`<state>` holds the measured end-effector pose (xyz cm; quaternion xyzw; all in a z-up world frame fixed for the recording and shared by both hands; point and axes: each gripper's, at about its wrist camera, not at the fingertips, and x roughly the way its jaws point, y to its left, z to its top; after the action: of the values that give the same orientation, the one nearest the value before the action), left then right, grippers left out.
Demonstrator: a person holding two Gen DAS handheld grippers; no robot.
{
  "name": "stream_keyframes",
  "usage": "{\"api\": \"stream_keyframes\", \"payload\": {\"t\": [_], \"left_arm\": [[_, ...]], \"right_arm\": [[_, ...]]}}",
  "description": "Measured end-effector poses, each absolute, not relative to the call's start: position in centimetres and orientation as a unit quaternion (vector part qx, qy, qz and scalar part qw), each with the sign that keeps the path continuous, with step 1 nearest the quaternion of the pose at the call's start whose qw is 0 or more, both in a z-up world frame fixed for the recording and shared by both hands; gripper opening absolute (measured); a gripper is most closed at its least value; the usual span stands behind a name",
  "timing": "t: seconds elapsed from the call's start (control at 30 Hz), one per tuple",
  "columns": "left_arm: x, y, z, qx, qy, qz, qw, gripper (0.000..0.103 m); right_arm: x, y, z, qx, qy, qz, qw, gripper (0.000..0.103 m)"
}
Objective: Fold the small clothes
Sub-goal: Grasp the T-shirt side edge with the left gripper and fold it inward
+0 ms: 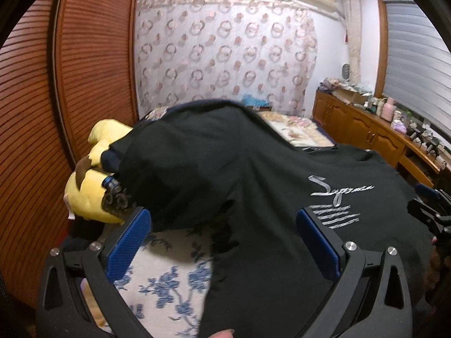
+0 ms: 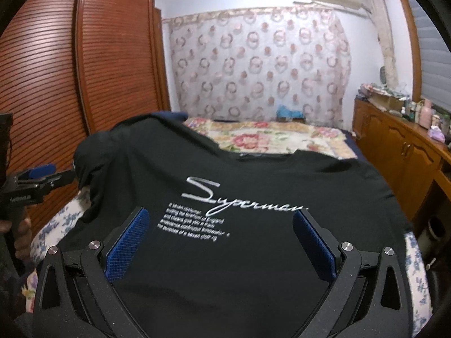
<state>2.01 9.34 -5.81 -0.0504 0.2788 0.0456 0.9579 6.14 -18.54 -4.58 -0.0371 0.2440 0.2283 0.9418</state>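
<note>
The black cotton T-shirt with silver script print (image 2: 225,197) lies spread front-up on the floral-covered bed (image 2: 417,276), one side humped, apparently unfolded, while the left tongs (image 1: 222,233) and right tongs (image 2: 220,233) gape wide above it, holding nothing.

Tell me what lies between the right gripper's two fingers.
Only the black T-shirt: its white printed text spans the gap of the open right gripper. The right wrist view shows this.

yellow plush toy (image 1: 93,186) | louvred wardrobe (image 2: 84,64) | patterned curtain (image 2: 253,67) | wooden cabinet (image 2: 400,152)
</note>
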Motion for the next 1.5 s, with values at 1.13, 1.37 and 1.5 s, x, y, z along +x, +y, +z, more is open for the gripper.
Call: {"api": "stream_keyframes", "payload": {"t": [1.13,1.37,1.5], "left_arm": [[6.9,19.7,-6.4,-0.091,0.286,0.033,0.953,0.007],[6.2,18.3,-4.0,-0.077,0.258,0.012,0.963,0.000],[6.4,16.8,-1.8,-0.071,0.240,-0.012,0.968,0.000]], "right_arm": [[7.0,-16.8,-7.4,-0.052,0.295,0.275,0.913,0.103],[7.0,-16.8,-7.4,-0.050,0.295,0.274,0.914,0.103],[7.0,-17.2,-7.4,-0.046,0.293,0.272,0.915,0.103]]}}
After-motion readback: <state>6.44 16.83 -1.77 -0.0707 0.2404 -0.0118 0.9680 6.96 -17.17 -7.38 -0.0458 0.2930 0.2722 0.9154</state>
